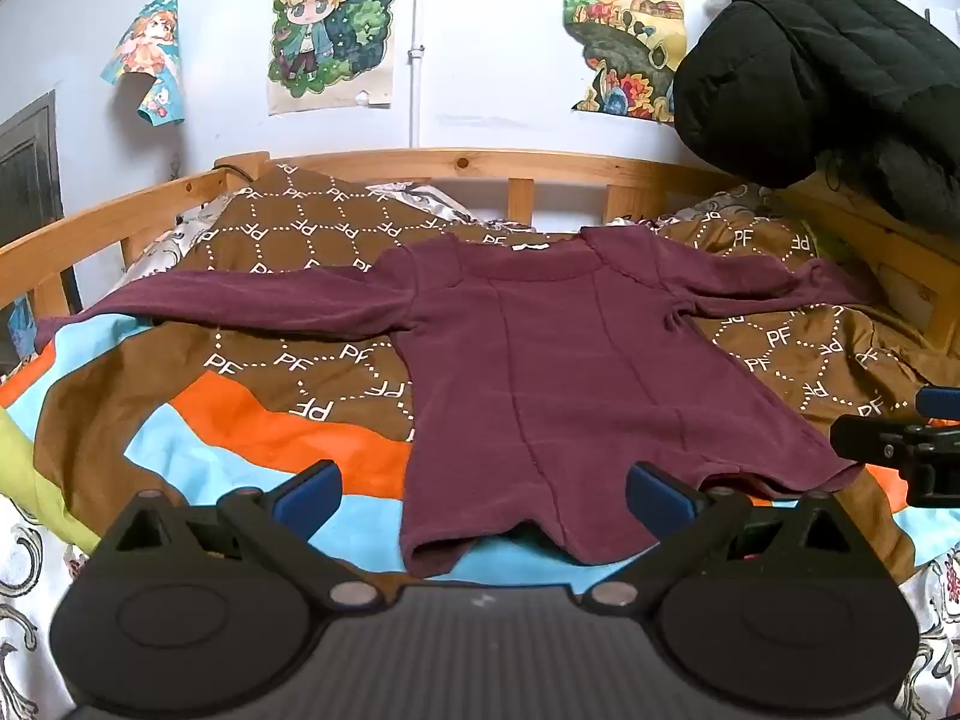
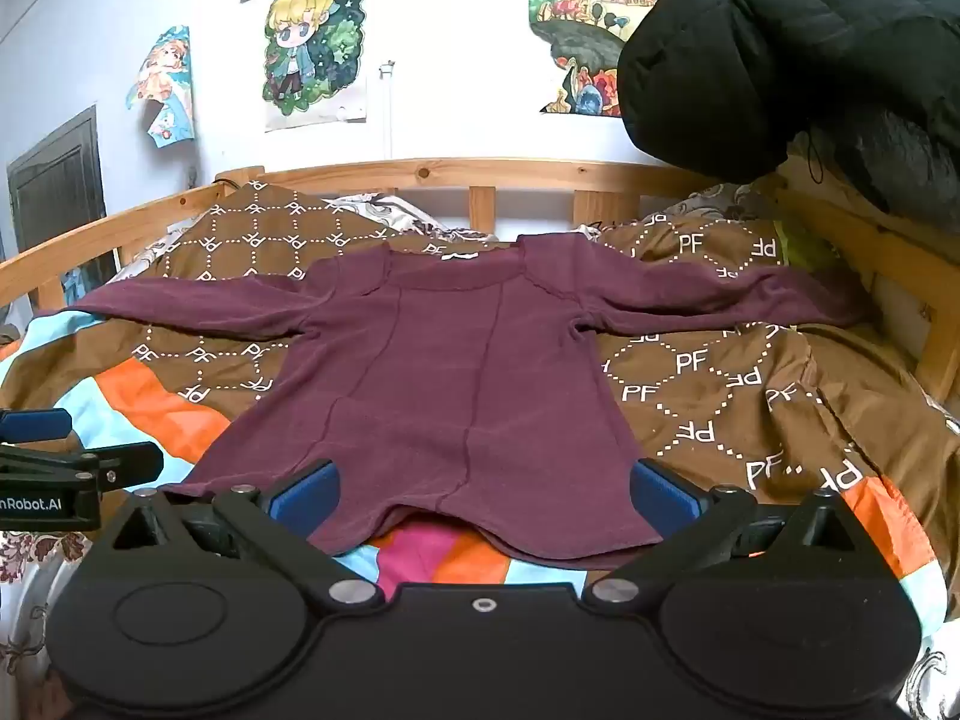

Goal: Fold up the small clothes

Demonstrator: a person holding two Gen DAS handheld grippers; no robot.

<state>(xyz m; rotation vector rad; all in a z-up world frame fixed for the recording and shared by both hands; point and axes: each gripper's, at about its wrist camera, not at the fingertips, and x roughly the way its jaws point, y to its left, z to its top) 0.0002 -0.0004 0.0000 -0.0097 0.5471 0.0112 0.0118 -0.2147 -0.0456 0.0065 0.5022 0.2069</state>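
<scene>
While the maroon long-sleeved top [image 1: 558,360] lies flat mid-frame on the patterned bedspread [image 1: 240,396], sleeves out to both sides, collar toward the wooden bed rail [image 1: 480,162], your left gripper [image 1: 483,489] gapes wide at lower centre, nothing between its fingers. Your right gripper [image 2: 483,489] is equally wide and empty, hovering over the hem. Black jacket [image 2: 798,54] upper right.
</scene>
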